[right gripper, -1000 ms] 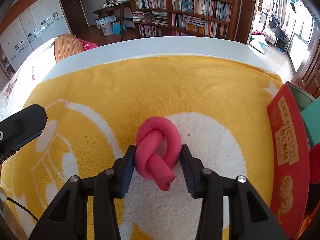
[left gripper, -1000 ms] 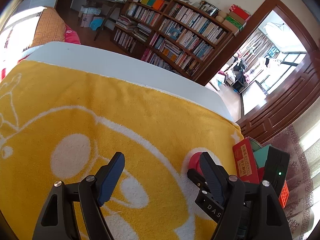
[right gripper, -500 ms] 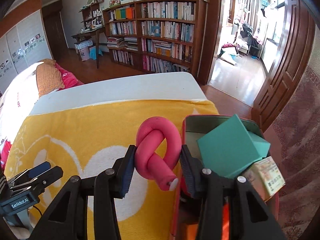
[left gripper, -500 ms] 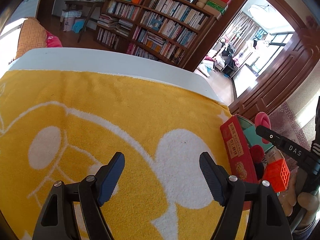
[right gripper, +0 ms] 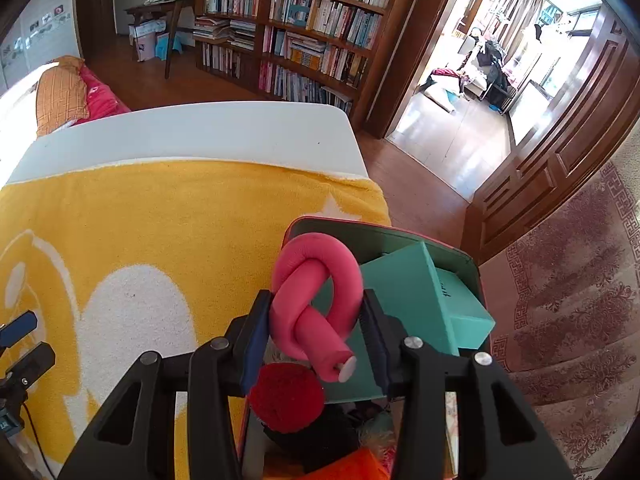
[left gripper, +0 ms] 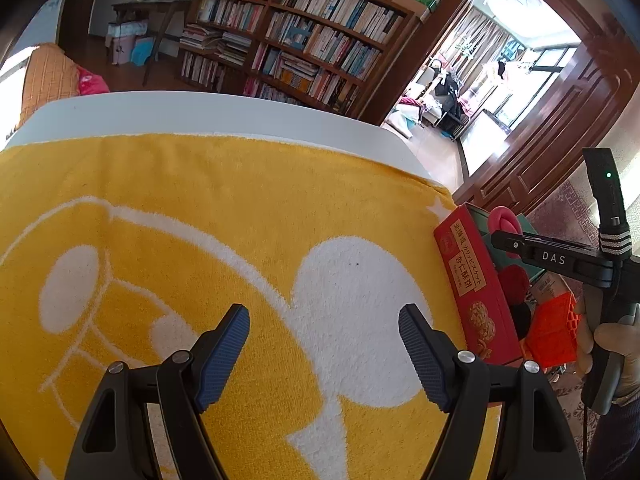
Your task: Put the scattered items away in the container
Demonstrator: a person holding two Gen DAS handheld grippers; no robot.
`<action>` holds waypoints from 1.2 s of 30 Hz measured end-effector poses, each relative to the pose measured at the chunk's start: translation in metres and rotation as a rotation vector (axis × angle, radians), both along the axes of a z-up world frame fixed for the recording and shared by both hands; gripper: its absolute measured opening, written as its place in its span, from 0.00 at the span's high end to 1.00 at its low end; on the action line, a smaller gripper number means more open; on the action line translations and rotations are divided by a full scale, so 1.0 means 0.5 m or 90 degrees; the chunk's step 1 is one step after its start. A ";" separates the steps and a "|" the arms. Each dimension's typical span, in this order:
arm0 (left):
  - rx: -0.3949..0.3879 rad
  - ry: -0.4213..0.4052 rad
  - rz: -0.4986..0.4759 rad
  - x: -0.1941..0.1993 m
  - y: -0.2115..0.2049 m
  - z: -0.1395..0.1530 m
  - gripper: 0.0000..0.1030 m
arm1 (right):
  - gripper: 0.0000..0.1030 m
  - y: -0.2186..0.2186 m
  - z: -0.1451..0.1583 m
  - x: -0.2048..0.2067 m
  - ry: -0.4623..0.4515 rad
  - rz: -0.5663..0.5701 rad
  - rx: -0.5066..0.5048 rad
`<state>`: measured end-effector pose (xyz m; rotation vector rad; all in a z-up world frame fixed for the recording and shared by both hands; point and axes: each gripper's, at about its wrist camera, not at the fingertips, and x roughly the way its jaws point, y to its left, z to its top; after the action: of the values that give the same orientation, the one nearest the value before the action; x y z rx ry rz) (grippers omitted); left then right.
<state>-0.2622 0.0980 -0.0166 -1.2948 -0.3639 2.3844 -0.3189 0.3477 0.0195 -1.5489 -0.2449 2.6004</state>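
Right gripper (right gripper: 316, 316) clamped on pink foam knot (right gripper: 316, 300) above red container (left gripper: 476, 280), far right of yellow towel (left gripper: 200, 220); left gripper (left gripper: 324, 356) fingers apart, holding nothing.

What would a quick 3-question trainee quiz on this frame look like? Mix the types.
1. True or false: the right hand-held gripper holds a knotted pink foam tube.
2. Multiple choice: the left hand-held gripper is A) shut on a box, B) open with nothing between its fingers, C) shut on the towel.
3. Fill in: the tube hangs over the red ____, above a teal box.

Key: 1 true; 2 B; 3 container.
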 end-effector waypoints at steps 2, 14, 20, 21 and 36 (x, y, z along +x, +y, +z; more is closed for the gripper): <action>0.000 0.000 0.001 0.001 0.000 -0.002 0.24 | 0.53 0.007 -0.005 -0.004 -0.014 -0.013 0.002; -0.007 0.004 -0.012 0.010 0.016 0.000 0.24 | 0.41 0.039 0.030 0.028 0.029 -0.049 -0.056; -0.008 0.023 -0.033 0.030 0.041 0.020 0.07 | 0.41 0.047 0.042 0.046 0.047 -0.056 -0.063; -0.011 0.032 -0.033 0.035 0.045 0.026 0.06 | 0.41 0.050 0.049 0.053 0.055 -0.060 -0.072; -0.060 0.128 -0.069 0.150 0.144 0.121 0.06 | 0.21 0.095 0.157 0.288 0.236 -0.025 -0.202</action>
<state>-0.1870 0.1702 0.0441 -1.0711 -0.1201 2.4362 -0.1751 0.3953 0.0979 -1.0895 0.2383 2.9318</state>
